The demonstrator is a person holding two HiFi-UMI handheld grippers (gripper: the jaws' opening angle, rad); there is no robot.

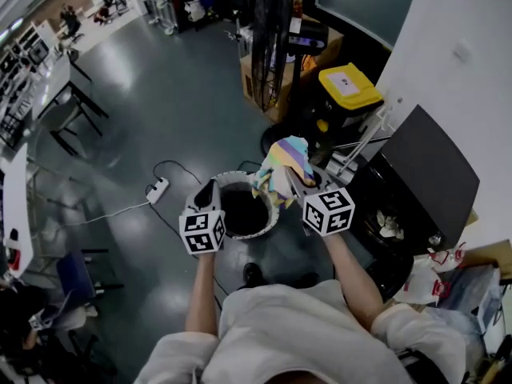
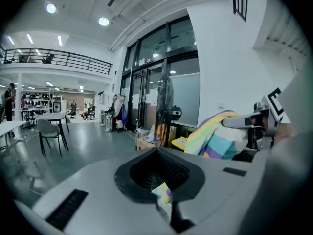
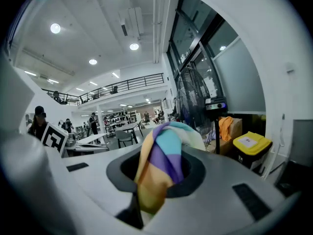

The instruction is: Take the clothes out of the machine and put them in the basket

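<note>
In mid-frame the right gripper (image 1: 300,184) pinches the bunched striped cloth (image 1: 284,165), and the left gripper (image 1: 210,190) nips what seems its corner, holding it over the basket (image 1: 270,218), likely for dropping in, with the machine (image 1: 400,214) right.

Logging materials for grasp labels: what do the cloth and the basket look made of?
The cloth looks like soft fabric, matte, in pastel stripes: it folds and hangs limply. The basket is probably rigid plastic: its pale rim keeps a clean round shape and the inside looks dark. It is too small in view to be sure.
</note>
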